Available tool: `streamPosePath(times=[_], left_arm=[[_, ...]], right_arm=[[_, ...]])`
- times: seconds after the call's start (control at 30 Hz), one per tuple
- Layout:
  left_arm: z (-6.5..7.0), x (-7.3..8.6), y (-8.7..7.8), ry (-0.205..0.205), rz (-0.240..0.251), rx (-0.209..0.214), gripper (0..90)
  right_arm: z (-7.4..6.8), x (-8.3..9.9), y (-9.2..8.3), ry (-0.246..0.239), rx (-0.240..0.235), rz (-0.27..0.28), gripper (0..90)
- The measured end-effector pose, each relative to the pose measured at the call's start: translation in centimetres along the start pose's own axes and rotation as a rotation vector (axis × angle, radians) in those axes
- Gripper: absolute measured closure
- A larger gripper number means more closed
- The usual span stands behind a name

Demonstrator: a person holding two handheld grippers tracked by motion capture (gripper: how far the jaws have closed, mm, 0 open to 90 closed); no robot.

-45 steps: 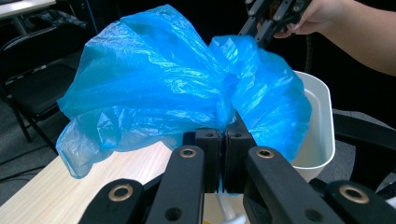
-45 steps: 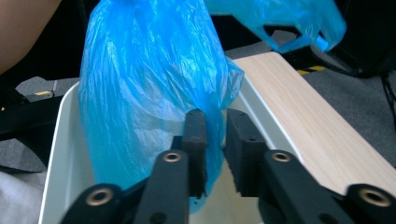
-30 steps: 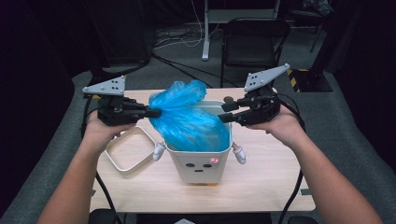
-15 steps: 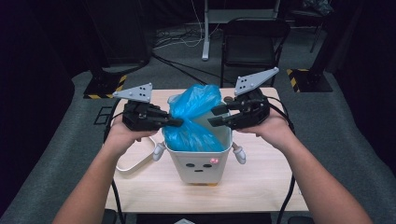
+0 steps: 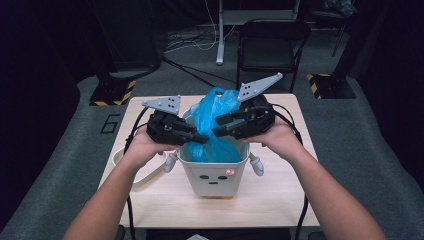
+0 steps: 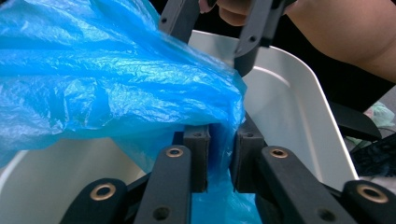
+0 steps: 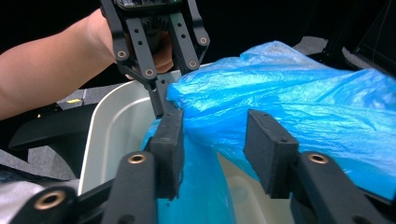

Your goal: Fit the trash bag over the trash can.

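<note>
- Step in hand, as I read it: fitting the blue plastic bag [image 5: 214, 125] into the white bin [image 5: 212, 175] as a liner. Bin sits centre of the high view on the wooden table [image 5: 280, 200]; bag is partly down inside, its top bunched up above the rim.
- Left gripper [image 5: 200, 140], left of centre in the high view: jaws narrow, and they've just been opening. In the left gripper view a fold of bag [image 6: 140, 93] hangs between the pads [image 6: 198, 154] w/ a small gap showing, so prob. a loose hold or letting go.
- Right gripper [image 5: 220, 126], right of centre: jaws mid-width, have just been closing. In the right gripper view the bag [image 7: 289, 93] lies across both pads [image 7: 268, 144]; no firm pinch visible.
- 2 grippers sit close together over the bin mouth, both at the bag.
- White loop-shaped thing [image 5: 145, 172] lies on the table at lower left of the bin, untouched.
- Next, I'd judge: re-grip the bag's edge on each side, spread it apart, pull it over the rim. Thin film, so a grip near the hem, no tugging.
</note>
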State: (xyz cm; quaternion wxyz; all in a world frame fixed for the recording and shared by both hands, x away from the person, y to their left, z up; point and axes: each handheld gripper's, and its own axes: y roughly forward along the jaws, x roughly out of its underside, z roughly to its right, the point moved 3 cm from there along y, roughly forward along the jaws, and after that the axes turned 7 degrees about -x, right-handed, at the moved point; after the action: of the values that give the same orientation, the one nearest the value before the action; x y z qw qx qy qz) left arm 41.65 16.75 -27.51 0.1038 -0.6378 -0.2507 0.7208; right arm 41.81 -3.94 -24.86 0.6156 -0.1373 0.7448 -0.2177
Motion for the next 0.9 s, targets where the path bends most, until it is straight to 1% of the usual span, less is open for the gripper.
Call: streamPosePath(times=[0.07,0.13,0.23,0.3,0.4,0.47,0.57,0.6,0.67,0.77,0.9], left_arm=[[0.0,0.1,0.0,-0.008,-0.008,0.006,71.9],[0.0,0.3,0.0,-0.008,-0.020,-0.002,65.6],[0.0,0.6,-0.3,-0.013,-0.028,-0.011,57.3],[0.0,0.8,-0.7,-0.015,-0.024,-0.018,52.8],[-0.1,1.2,-1.6,-0.026,-0.013,-0.034,48.0],[-0.2,1.4,-2.2,-0.033,-0.006,-0.042,46.5],[-0.1,1.5,-2.9,-0.039,0.003,-0.053,44.5],[-0.1,1.5,-3.1,-0.034,0.003,-0.057,43.8],[0.0,1.5,-3.6,-0.031,0.007,-0.067,43.0],[0.2,1.3,-4.4,-0.028,0.010,-0.083,42.3],[0.2,0.9,-5.6,-0.025,0.017,-0.106,41.9]], right_arm=[[0.1,0.1,0.3,0.001,-0.002,-0.018,71.6],[0.2,0.3,0.7,-0.006,0.003,-0.043,81.4],[0.3,0.7,1.1,-0.012,0.011,-0.085,89.9],[0.3,1.0,1.2,-0.017,0.018,-0.116,90.0],[0.1,1.2,0.6,-0.025,0.028,-0.125,90.0],[-0.1,1.3,0.1,-0.029,0.034,-0.122,89.0],[-0.1,1.4,-0.7,-0.021,0.043,-0.095,80.1],[-0.1,1.3,-1.0,-0.018,0.046,-0.086,78.2],[-0.2,1.2,-1.5,-0.015,0.048,-0.074,75.8],[-0.4,0.9,-2.3,-0.028,0.061,-0.060,71.7],[-0.8,0.0,-3.3,-0.043,0.082,-0.019,67.8]])
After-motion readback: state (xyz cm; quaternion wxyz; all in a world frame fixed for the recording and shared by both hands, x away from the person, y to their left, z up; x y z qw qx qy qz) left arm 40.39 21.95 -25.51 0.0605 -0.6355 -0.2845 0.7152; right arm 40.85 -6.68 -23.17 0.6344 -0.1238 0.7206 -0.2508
